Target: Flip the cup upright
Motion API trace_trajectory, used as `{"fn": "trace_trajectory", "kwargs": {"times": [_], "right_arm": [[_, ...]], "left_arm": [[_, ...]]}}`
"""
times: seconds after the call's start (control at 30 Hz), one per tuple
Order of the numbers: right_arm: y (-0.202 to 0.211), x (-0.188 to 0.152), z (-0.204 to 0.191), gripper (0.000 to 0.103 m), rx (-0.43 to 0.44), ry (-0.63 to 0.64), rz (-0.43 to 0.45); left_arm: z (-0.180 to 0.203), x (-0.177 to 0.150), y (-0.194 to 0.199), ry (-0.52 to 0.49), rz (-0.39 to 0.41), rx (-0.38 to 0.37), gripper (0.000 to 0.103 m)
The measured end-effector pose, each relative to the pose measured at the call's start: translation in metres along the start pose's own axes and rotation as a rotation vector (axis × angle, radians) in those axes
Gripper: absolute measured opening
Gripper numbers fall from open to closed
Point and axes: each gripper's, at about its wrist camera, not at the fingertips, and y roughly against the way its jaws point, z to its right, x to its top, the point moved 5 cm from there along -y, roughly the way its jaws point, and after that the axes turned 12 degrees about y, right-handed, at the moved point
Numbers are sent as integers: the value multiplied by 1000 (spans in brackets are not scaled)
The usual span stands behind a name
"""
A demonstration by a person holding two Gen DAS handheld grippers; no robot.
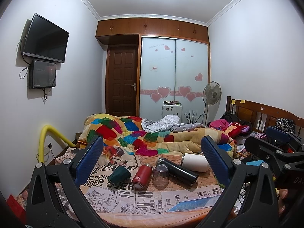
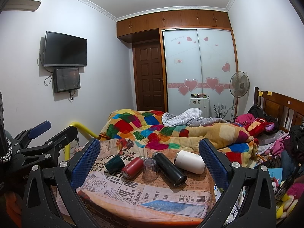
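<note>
Both my left gripper (image 1: 152,157) and right gripper (image 2: 150,156) gape empty, so I'd straddle the clear cup (image 2: 150,168) dead ahead, squeezing gently before righting it.

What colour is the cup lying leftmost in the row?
Dark green cup, clearest in the right wrist view.

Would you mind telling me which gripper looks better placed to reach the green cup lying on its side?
Probably the left gripper. The green cup lies at the row's left end, near its left finger, while in the right gripper view it sits further left of centre. Both are open.
</note>
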Motion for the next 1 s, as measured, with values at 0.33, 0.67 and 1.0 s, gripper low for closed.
{"fn": "trace_trajectory", "kwargs": {"times": [0.33, 0.67, 1.0], "right_arm": [[-2, -2, 0, 103, 3, 0, -7], [-28, -13, 4, 103, 7, -2, -61], [-64, -36, 15, 103, -3, -19, -154]], "left_arm": [[-2, 0, -3, 4, -8, 2, 103], [-40, -11, -51, 21, -86, 74, 103], [-136, -93, -197, -32, -487, 191, 103]]}}
